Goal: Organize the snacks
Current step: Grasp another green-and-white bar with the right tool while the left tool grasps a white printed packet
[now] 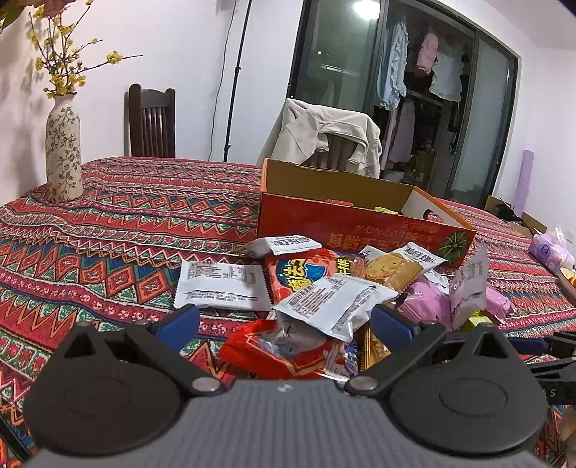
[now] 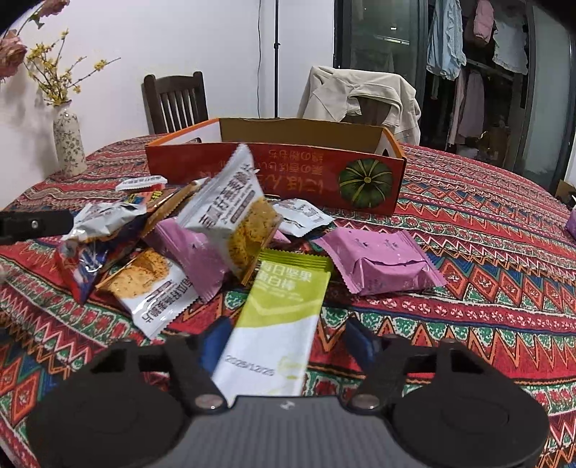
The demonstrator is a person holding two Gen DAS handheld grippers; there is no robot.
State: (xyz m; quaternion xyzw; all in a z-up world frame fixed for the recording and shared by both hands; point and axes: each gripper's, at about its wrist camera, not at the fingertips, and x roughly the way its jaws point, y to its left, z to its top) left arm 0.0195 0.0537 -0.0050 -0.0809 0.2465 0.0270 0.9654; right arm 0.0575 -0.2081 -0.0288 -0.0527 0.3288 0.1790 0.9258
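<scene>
Noted white walls [image 1: 187, 54], dark wooden slat-back chair [image 1: 152, 120], second chair draped with beige jacket [image 1: 331, 135]. Observed dark-framed glass sliding doors [image 1: 338, 50] reflecting ceiling light [image 1: 365, 9]; red patterned woven tablecloth [image 1: 108, 223].

A patterned tablecloth [image 2: 486, 223] carries the orange box [image 2: 273, 172], scattered snack packets [image 2: 381, 262] and a vase [image 2: 69, 144]

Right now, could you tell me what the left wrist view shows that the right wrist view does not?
Only the left wrist view shows the red packet between the open left gripper and a tissue pack at the table's far right. Only the right wrist view shows the green-and-white bar between the open right gripper. Both show the orange box, the vase and the pink packet.
</scene>
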